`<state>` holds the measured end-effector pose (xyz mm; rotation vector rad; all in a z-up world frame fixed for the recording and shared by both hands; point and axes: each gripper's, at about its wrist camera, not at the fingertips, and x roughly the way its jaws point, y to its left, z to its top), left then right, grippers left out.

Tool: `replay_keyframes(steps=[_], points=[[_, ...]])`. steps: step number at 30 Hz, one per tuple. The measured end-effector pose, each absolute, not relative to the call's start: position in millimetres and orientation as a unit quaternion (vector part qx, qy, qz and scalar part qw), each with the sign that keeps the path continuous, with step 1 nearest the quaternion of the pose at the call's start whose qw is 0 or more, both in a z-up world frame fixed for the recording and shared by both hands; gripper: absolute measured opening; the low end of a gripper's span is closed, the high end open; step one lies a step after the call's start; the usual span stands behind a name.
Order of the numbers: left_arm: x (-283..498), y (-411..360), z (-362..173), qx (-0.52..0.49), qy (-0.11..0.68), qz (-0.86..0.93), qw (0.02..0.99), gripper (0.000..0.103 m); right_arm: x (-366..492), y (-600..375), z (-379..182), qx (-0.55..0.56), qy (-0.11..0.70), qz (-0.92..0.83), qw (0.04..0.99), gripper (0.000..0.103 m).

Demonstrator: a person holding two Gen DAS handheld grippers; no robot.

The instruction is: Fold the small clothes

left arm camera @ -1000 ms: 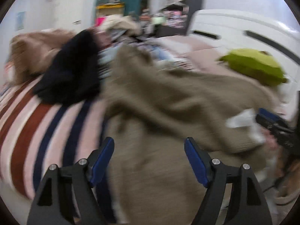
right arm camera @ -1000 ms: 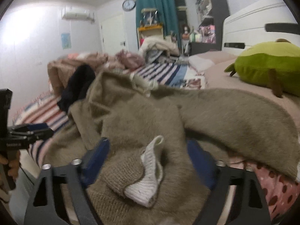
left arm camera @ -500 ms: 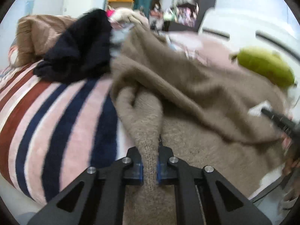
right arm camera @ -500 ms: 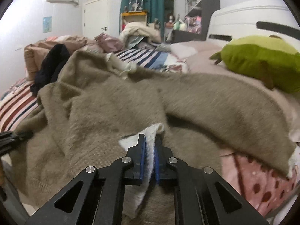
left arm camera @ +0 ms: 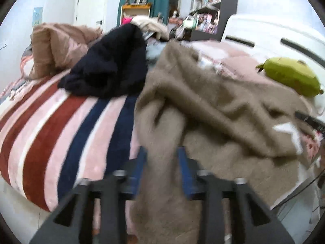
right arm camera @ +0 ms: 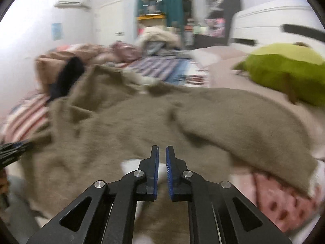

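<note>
While my left gripper (left arm camera: 161, 162) has its jaws apart around a fold of the brown sweater (left arm camera: 213, 109), my right gripper (right arm camera: 161, 162) hovers nearly closed above it; blur hides any contact.

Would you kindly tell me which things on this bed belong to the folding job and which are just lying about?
Belong to the job:
- tan sweater
- left tongs, a fold of the sweater between their fingers
- right tongs, over the sweater

Just lying about:
- dark garment
- green plush toy
- striped blanket
</note>
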<state>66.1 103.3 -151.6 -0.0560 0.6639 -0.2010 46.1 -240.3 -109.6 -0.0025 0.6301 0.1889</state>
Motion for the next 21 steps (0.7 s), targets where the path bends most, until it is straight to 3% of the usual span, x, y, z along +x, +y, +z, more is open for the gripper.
replay_keyframes(steps=[1,3,5,11,15,21], points=[[65.5,105.4,-143.6,-0.031,0.314,-0.104,0.943,0.047,51.4,-235.3,-105.3,-0.005,0.310,0.124,0.943,0.033],[70.2,108.0,-126.6,-0.036,0.298,-0.116,0.947,0.050,65.1,-221.1,-98.4,-0.022,0.311,0.167,0.935,0.062],[78.8,106.4,-112.1,-0.032,0.283,-0.131,0.950,0.064,89.4,-203.2,-97.1,-0.039,0.332,0.205,0.920,0.062],[121.3,95.1,-97.8,-0.021,0.288,-0.161,0.944,0.065,160.6,-152.1,-116.2,-0.078,0.402,0.288,0.866,0.071],[151.8,87.1,-107.6,-0.009,0.310,-0.164,0.937,0.067,187.5,-123.8,-126.1,-0.056,0.420,0.329,0.844,0.072],[183.3,91.8,-138.7,-0.013,0.343,-0.156,0.926,0.067,228.2,-119.8,-149.3,-0.049,0.450,0.230,0.861,0.072]])
